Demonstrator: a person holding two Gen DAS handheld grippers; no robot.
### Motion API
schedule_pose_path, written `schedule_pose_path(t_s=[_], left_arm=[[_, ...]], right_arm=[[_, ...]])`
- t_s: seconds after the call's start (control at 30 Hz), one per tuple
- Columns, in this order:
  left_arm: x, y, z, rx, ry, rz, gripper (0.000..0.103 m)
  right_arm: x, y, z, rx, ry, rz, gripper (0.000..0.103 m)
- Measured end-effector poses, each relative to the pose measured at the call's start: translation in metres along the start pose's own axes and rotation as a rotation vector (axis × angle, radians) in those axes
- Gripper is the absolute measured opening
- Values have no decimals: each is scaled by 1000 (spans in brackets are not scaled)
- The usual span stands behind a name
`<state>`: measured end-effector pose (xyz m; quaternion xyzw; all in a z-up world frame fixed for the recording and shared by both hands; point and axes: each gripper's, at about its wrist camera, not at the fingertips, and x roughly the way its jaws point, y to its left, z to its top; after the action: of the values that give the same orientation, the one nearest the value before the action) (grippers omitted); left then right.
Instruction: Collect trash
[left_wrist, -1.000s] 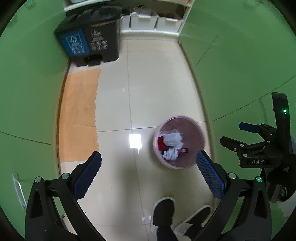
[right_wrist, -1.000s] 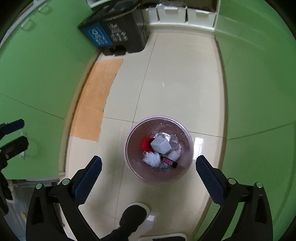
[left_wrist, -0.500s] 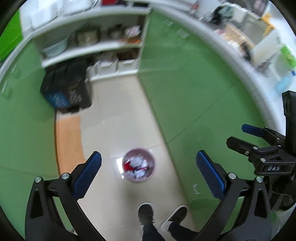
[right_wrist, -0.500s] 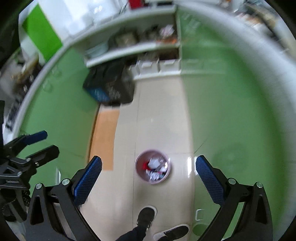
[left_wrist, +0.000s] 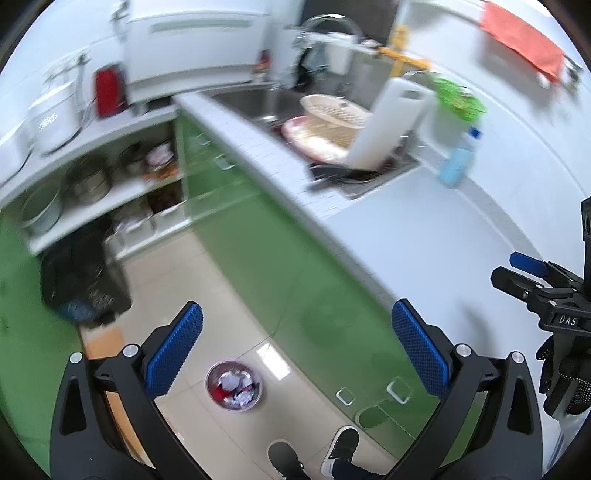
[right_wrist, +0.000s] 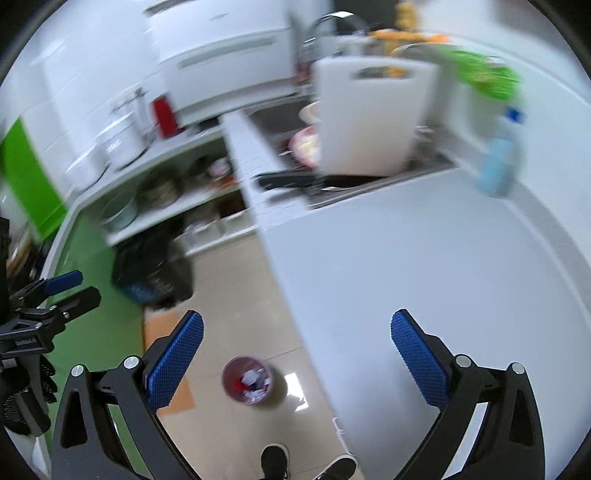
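Note:
A small pink waste bin (left_wrist: 234, 386) with crumpled white and red trash in it stands on the tiled floor far below; it also shows in the right wrist view (right_wrist: 247, 380). My left gripper (left_wrist: 295, 350) is open and empty, high above the floor beside the white counter (left_wrist: 424, 236). My right gripper (right_wrist: 295, 354) is open and empty, over the counter's edge (right_wrist: 295, 295). Each gripper shows in the other's view, the right one (left_wrist: 532, 280) at the right and the left one (right_wrist: 55, 291) at the left.
A sink (left_wrist: 266, 99) with a pink basin, a woven basket (left_wrist: 332, 114) and an upright white cutting board (right_wrist: 369, 114) lies at the counter's far end. A blue bottle (left_wrist: 458, 158) stands on the counter. Shelves with pots (left_wrist: 85, 177) and a black bin (left_wrist: 81, 280) stand at the back. My feet (left_wrist: 314, 458) are below.
Both grippers have risen from just above the waste bin to counter height and tilted up. The bin now looks small and far below. Both stay open.

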<state>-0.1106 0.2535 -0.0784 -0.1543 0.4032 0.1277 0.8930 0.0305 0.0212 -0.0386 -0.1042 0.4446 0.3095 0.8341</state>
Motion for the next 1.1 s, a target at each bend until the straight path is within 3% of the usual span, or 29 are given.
schedule_pose_path(t_s=[0.13,0.4,0.6,0.73,0.97,1.1], left_arm=[[-2,-44,18,83,-6,-49,100],[0,-117,36,144,8,-116,100],[-3,-158,42,165,-4,-111,100],[-4,-182,42,186,-18,-64,100],[-1,-210,41,215,-2,-121,100],[1,-226,39,248,4,-116,100]], right_arm=[[-33,-36,-8,71,-40,-90,97],[-87,-87,-27,145,-89,-228,97],[-110,-115,-37,172,-101,-238,97],[-117,-124,-40,165,-84,-213,97],[-127,-138,-44,174,-91,-216,97],[-129,-148,-45,191,-96,-214,97]])
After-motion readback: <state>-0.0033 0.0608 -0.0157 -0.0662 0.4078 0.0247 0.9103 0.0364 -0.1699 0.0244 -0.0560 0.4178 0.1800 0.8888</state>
